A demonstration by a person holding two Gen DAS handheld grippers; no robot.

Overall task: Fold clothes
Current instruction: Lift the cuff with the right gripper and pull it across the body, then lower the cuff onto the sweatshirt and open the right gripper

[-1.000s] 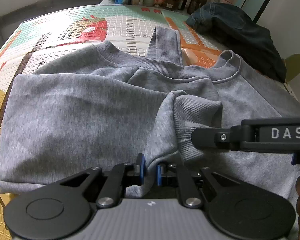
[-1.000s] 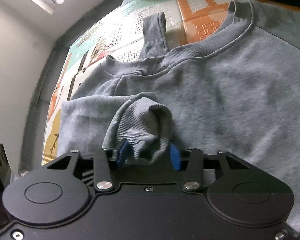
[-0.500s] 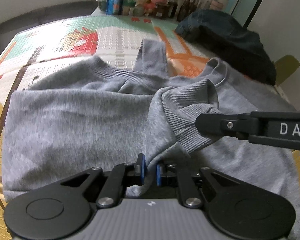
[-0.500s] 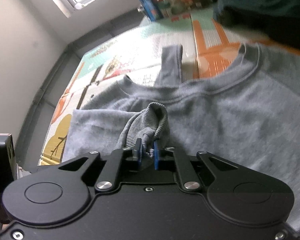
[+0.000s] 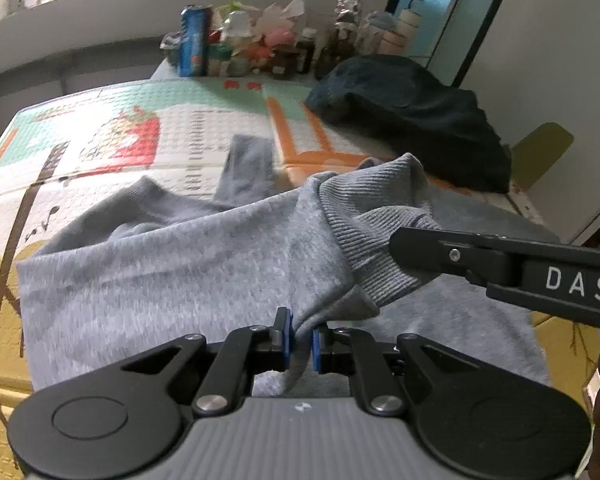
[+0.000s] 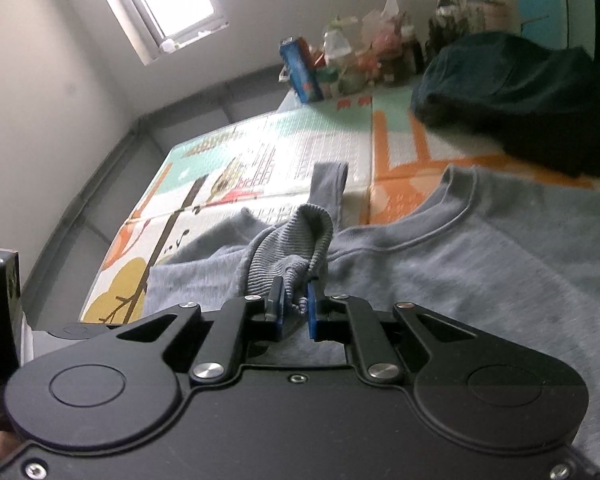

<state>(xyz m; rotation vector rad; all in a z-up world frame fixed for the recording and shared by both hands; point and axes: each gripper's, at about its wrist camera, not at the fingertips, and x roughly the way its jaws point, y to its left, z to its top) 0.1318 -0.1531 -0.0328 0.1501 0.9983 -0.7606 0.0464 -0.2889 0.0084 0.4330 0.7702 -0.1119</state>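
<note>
Grey fleece is the worry: the sweatshirt (image 5: 180, 280) lies spread on the play mat (image 5: 112, 136) across the middle of both views, and its sleeve, lifted at two points, could slide out of a thin pinch or drag the body askew. At lower centre of the left view, the left gripper (image 5: 299, 338) is clamped on sleeve fabric, angled downward. To its right, the right gripper (image 6: 293, 306) pinches the ribbed cuff (image 6: 288, 248), likewise tilted down.
</note>
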